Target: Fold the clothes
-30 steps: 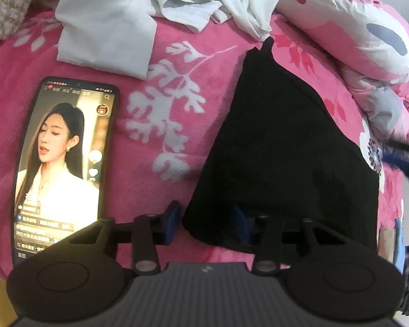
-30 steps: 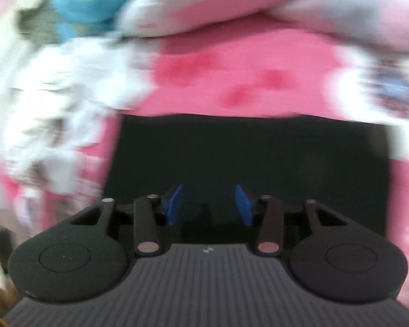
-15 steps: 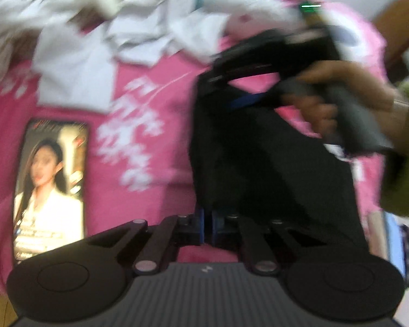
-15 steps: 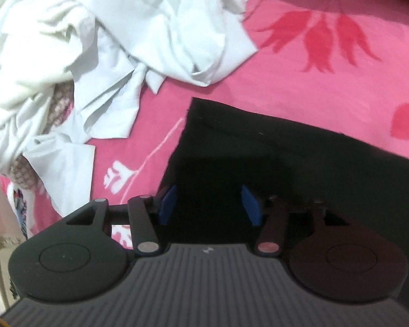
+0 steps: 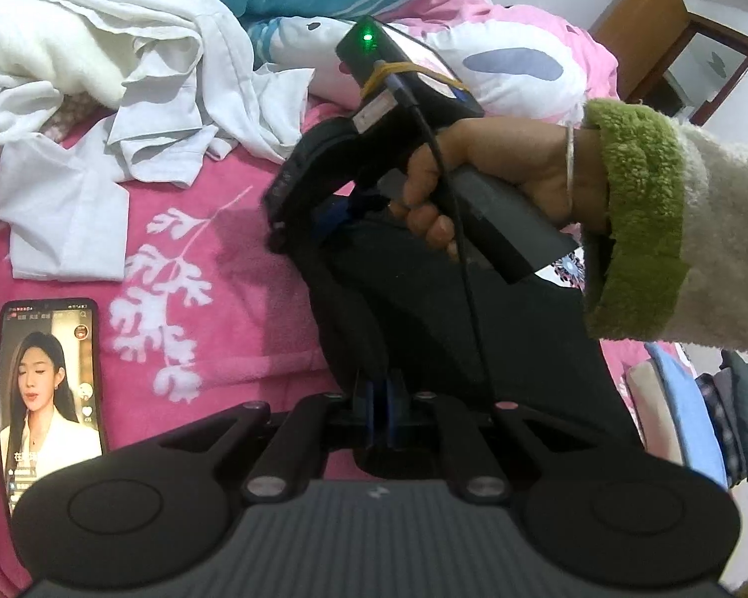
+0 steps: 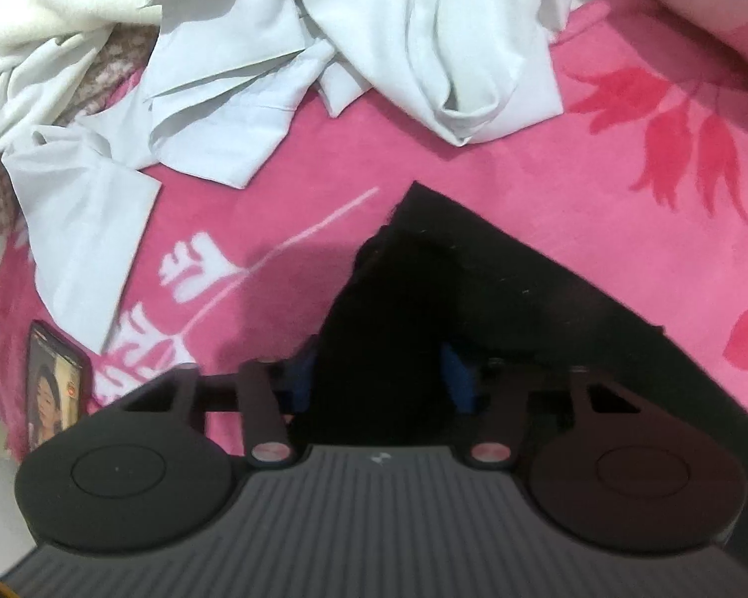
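Our left gripper (image 5: 380, 411) is clamped on the black knit garment (image 5: 424, 309) at the pink floral blanket's (image 5: 234, 299) near edge. Our right gripper (image 6: 379, 378), jaws just closing, straddles its far corner without visibly pinching; it may slip free.

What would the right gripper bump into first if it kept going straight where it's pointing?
Probably the black garment: the right gripper points steeply down with that cloth already between its closing jaws, and the pink blanket lies under it.

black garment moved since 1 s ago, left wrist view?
Yes. The black garment, once flat, is bunched and lifted, its near edge pinched in the left hand-held gripper; its left edge pulled away from the phone.
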A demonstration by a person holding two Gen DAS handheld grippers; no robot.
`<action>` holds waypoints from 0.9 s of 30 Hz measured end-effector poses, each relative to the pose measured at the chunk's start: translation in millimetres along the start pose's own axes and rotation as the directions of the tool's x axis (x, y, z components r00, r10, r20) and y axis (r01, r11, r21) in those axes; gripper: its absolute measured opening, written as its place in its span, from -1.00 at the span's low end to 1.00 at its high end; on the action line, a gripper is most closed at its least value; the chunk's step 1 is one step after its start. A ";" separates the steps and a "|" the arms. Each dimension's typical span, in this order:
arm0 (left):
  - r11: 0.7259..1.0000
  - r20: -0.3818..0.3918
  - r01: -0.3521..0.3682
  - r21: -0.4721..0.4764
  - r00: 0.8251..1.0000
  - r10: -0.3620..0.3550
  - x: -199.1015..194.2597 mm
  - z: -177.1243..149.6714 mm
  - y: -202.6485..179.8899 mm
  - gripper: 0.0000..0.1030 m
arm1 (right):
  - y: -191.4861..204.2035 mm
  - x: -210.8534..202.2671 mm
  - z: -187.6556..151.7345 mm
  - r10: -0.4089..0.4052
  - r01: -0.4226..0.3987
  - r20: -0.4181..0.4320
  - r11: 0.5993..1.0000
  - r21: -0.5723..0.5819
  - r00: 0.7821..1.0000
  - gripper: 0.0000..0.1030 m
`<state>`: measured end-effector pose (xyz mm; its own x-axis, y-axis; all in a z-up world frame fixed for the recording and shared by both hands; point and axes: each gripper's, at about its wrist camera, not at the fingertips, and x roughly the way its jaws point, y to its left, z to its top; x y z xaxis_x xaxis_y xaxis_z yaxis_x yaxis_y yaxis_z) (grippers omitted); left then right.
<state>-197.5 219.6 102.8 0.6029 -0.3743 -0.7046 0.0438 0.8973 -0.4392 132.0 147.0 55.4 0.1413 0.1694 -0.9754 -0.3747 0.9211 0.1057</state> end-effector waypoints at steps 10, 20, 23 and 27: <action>0.998 -0.018 0.064 0.009 0.998 -0.064 -5.0 2.6 -11.7 -0.90 | -43.4 -47.3 -29.1 0.147 -0.167 0.180 0.981 0.102 0.973 -0.84; 0.954 -0.107 0.291 0.066 0.953 -0.283 29.6 16.9 -76.5 -0.90 | -122.3 -119.6 -93.2 0.125 -0.215 0.357 0.950 0.225 0.926 -0.85; 0.930 -0.156 0.353 0.103 0.929 -0.336 50.9 16.3 -104.0 -0.90 | -154.1 -129.5 -119.5 0.081 -0.187 0.376 0.948 0.256 0.923 -0.85; 0.903 -0.228 0.412 0.120 0.897 -0.379 86.1 10.5 -134.4 -0.90 | -195.3 -132.1 -154.5 0.019 -0.144 0.377 0.941 0.306 0.926 -0.85</action>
<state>-143.1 69.2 107.0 0.3420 -0.7292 -0.5927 0.3834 0.6842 -0.6204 44.9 -109.4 133.7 0.4693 0.3066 -0.8281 -0.0928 0.9497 0.2991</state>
